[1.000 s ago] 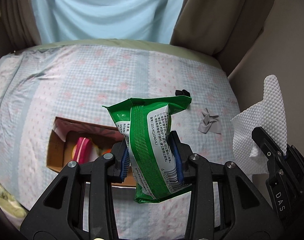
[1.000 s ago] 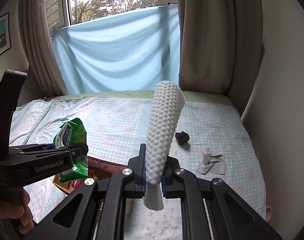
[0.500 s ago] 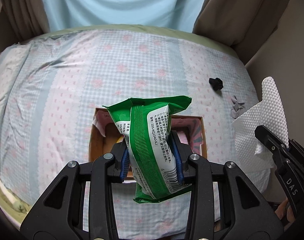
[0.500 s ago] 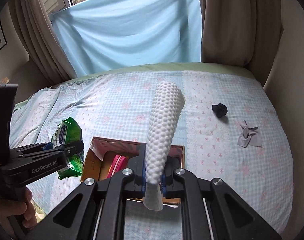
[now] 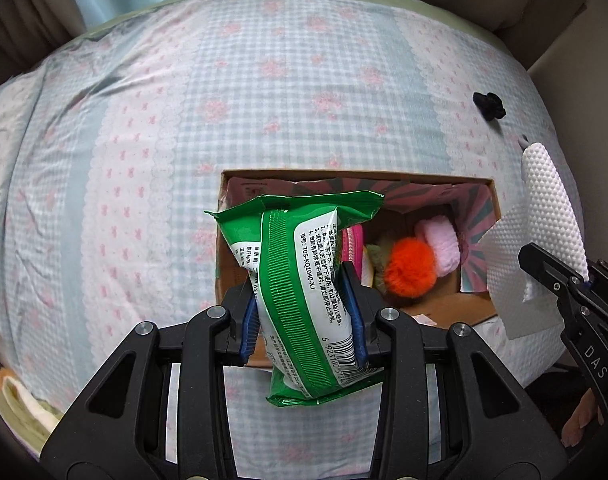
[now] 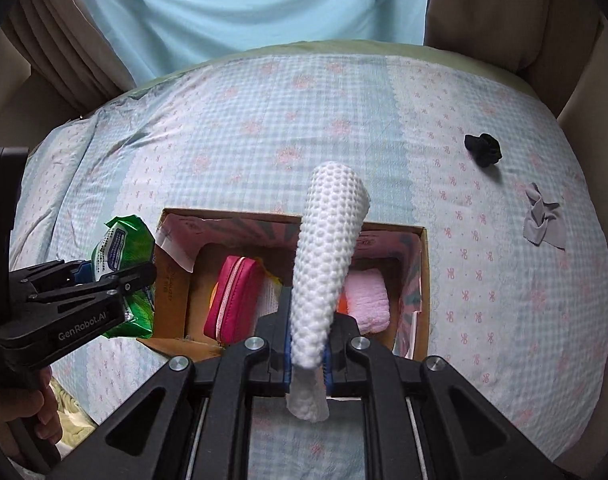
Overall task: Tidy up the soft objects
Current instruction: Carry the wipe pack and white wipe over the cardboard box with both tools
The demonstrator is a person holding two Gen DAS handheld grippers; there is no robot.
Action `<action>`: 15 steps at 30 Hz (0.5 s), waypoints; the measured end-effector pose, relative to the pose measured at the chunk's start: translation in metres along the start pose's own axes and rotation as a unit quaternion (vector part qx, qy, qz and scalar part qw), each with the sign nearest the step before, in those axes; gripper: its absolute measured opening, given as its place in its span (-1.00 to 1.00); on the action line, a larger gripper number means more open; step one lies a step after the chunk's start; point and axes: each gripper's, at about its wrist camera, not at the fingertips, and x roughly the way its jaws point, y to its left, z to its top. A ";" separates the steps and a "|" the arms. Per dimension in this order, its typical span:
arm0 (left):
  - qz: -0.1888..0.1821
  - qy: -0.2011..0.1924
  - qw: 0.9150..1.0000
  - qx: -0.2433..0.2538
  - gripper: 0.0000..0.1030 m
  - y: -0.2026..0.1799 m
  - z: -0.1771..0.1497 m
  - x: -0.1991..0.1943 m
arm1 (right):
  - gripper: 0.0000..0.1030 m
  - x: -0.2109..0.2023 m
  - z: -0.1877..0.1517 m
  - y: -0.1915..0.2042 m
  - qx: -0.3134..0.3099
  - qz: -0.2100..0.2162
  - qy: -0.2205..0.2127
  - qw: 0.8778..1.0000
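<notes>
My left gripper [image 5: 302, 312] is shut on a green wet-wipes pack [image 5: 304, 280] and holds it above the left end of an open cardboard box [image 5: 355, 176] on the bed. The pack also shows in the right wrist view [image 6: 124, 248]. My right gripper [image 6: 307, 350] is shut on a white dimpled cloth [image 6: 325, 260] and holds it above the box [image 6: 421, 272]. The cloth also shows in the left wrist view [image 5: 543, 240]. Inside the box lie a pink zip pouch [image 6: 234, 300], a pink towel [image 6: 365, 296] and an orange fluffy ball [image 5: 409, 268].
A black scrunchie [image 6: 483, 150] and a grey cloth [image 6: 541, 224] lie on the checked bedsheet [image 6: 264, 140] to the right of the box. Curtains and a light blue sheet [image 6: 264, 8] hang behind the bed. A yellow towel [image 5: 16, 404] lies at the bed's near left edge.
Both grippers have moved forward and tilted down over the box, which now fills more of each view with its contents showing. Both still hold their items.
</notes>
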 end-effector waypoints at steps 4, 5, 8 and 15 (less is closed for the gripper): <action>0.020 0.028 0.999 0.019 -0.37 0.009 -0.002 0.031 | -0.79 0.030 0.003 0.007 -0.004 0.017 0.041 0.999; 0.023 0.034 0.999 0.022 -0.37 0.011 -0.003 0.037 | -0.79 0.037 0.004 0.009 -0.007 0.017 0.051 0.999; 0.024 0.053 0.998 0.026 -0.37 0.015 -0.003 0.054 | -0.79 0.052 0.009 0.012 -0.007 0.026 0.070 0.997; 0.025 0.077 0.994 0.068 -0.32 0.004 -0.001 0.075 | -0.79 0.074 0.021 0.008 0.018 0.033 0.091 0.995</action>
